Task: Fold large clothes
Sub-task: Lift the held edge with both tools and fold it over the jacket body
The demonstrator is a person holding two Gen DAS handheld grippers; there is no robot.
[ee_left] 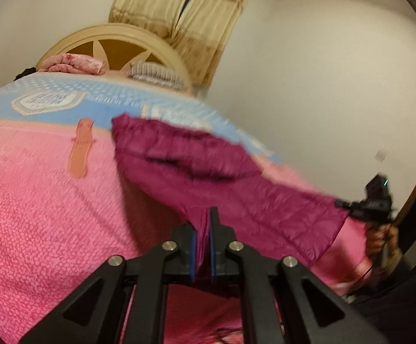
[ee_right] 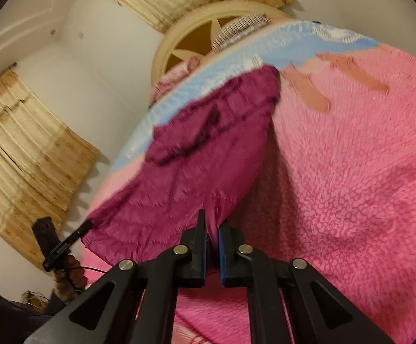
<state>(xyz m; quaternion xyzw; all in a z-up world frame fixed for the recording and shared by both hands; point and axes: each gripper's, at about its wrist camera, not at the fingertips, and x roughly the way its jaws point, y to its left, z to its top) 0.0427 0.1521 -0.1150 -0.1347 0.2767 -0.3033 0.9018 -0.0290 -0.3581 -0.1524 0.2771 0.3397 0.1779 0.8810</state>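
While jaws pinch maroon garment [ee_left: 208, 172], both grippers angle downward.

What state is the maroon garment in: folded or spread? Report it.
Spread, not folded: the maroon garment hangs stretched between the left claw and right claw, its far end on the bed.

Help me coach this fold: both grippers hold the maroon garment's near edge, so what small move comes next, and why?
Probably carry that edge forward over the far part. The left gripper and right gripper are both shut on the maroon garment, whose near edge is raised while its far end lies on the pink bedspread.
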